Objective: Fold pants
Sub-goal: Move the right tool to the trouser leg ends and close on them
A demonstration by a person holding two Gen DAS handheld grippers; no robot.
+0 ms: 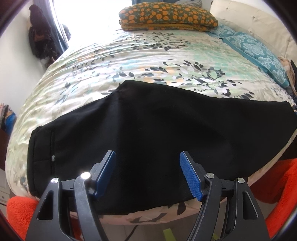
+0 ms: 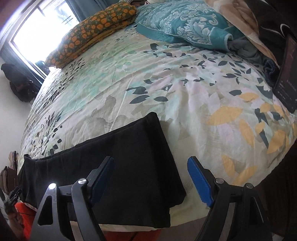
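Note:
Black pants point(image 1: 148, 133) lie flat across the near edge of the bed point(image 1: 130, 55), legs folded together, waistband at the left. My left gripper point(image 1: 147, 157) is open and empty, hovering over the middle of the pants near the bed's front edge. In the right wrist view the leg end of the pants point(image 2: 130, 157) lies at the lower left, its hem hanging over the bed edge. My right gripper point(image 2: 150, 163) is open and empty above that hem end, its right finger over the bare sheet point(image 2: 194, 111).
A folded orange-flowered blanket point(image 1: 167, 16) and a teal patterned pillow point(image 1: 259, 53) lie at the far side of the bed. A dark tablet point(image 2: 285, 77) stands at the right edge. Orange cloth point(image 1: 20, 215) shows below the bed edge. A window point(image 2: 37, 31) is far left.

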